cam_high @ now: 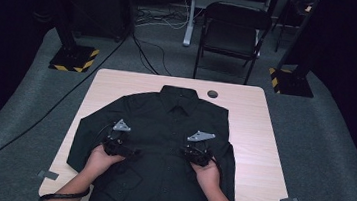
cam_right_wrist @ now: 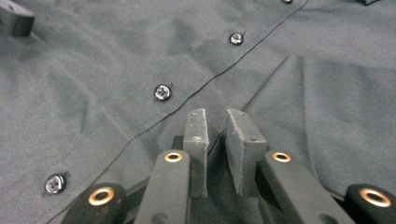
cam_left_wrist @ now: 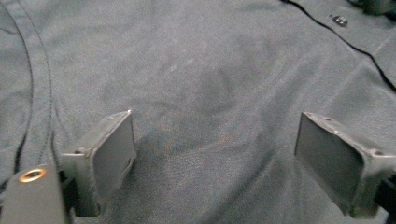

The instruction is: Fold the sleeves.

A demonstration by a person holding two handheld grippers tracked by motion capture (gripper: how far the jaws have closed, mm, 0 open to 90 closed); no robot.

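Tools, two, on one black shirt (cam_high: 174,125): left tool (cam_left_wrist: 215,158) wide apart, right tool (cam_right_wrist: 217,140) slightly parted, nothing clamped.

The shirt (cam_high: 163,129) is dark woven cloth, matt, with a fine even weave and soft creases. Its buttons (cam_right_wrist: 162,92) look like glossy plastic with a pale sheen. The table (cam_high: 250,138) has a light wood-grain top, smooth and matt. The left gripper (cam_left_wrist: 215,154) has dull dark pads with slightly rough faces; a shiny brass-coloured rivet sits at seven o'clock. The right gripper (cam_right_wrist: 219,140) has matt black plastic arms with similar bright metal rivets.
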